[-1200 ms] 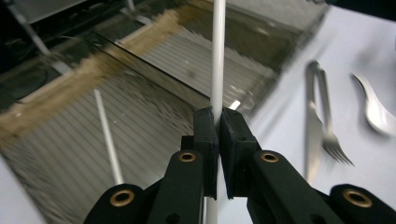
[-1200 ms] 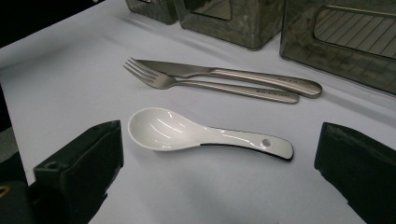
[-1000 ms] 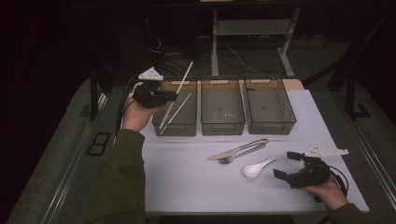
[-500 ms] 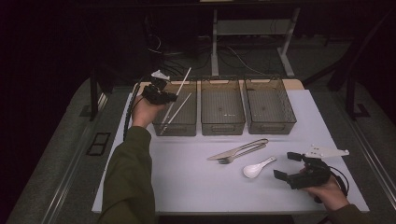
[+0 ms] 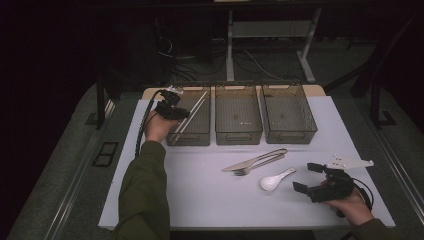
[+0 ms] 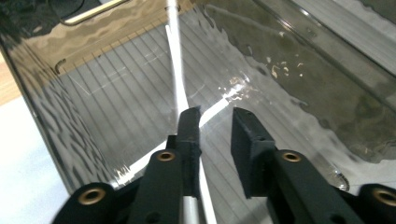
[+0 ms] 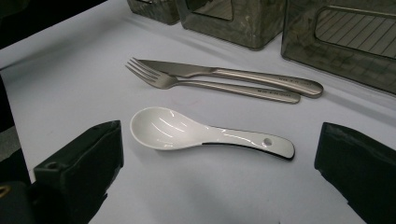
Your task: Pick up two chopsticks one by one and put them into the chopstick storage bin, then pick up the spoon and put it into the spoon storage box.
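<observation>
Jaws matte black, blocky | chopsticks (image 6: 176, 70) slim, white | bin (image 6: 322, 84) smoky plastic

Chopsticks (image 6: 176, 70) cut off by top edge & partly hidden behind left gripper's (image 6: 215, 130) jaws.
</observation>
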A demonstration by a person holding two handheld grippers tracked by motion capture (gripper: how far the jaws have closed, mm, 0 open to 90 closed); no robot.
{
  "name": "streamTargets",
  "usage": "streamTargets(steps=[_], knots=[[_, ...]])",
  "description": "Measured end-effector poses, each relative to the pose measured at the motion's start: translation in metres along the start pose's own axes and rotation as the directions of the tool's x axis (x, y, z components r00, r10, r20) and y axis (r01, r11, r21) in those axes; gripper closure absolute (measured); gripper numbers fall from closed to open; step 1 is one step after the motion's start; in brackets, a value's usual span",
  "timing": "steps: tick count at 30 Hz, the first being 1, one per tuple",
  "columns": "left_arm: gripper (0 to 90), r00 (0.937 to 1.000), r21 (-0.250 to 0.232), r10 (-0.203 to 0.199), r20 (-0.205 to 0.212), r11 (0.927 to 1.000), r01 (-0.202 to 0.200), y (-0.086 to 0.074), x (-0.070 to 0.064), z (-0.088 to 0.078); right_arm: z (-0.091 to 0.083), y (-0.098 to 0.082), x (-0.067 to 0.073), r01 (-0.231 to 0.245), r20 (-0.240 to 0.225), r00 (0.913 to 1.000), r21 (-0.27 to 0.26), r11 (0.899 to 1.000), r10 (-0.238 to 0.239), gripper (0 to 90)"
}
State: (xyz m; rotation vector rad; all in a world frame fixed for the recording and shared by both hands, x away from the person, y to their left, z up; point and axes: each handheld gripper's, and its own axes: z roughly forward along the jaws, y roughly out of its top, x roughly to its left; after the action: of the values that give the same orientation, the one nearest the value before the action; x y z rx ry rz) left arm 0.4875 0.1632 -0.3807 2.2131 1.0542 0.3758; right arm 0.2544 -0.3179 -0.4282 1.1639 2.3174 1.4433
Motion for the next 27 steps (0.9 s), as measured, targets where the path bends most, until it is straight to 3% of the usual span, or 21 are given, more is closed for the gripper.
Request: streamTargets(steps=[9,12,18,27], knots=[[58.8,0.9979,-0.089,0.036,0.053,0.9956,-0.031,0.005,-0.016,-0.020,0.000,0.000,0.000,0.005,0.001,1.0000,0.000,1.000,-0.005,1.2],[54.9,0.9957,-0.117,0.033,0.087,0.9929,-0.023,0.002,-0.023,-0.028,0.000,0.000,0.000,0.004,0.002,1.0000,0.000,1.000,-0.004,1.2],[45.3,0.9908,-0.139,0.056,0.123,0.9895,-0.039,-0.014,-0.041,-0.040,0.001,0.000,0.001,0.004,0.005,1.0000,0.002,1.000,-0.004,1.2],[37.6,0.9811,-0.204,0.089,0.172,0.9776,-0.053,-0.044,-0.073,-0.064,0.001,0.000,0.001,0.005,0.006,1.0000,0.004,1.000,-0.005,1.2]])
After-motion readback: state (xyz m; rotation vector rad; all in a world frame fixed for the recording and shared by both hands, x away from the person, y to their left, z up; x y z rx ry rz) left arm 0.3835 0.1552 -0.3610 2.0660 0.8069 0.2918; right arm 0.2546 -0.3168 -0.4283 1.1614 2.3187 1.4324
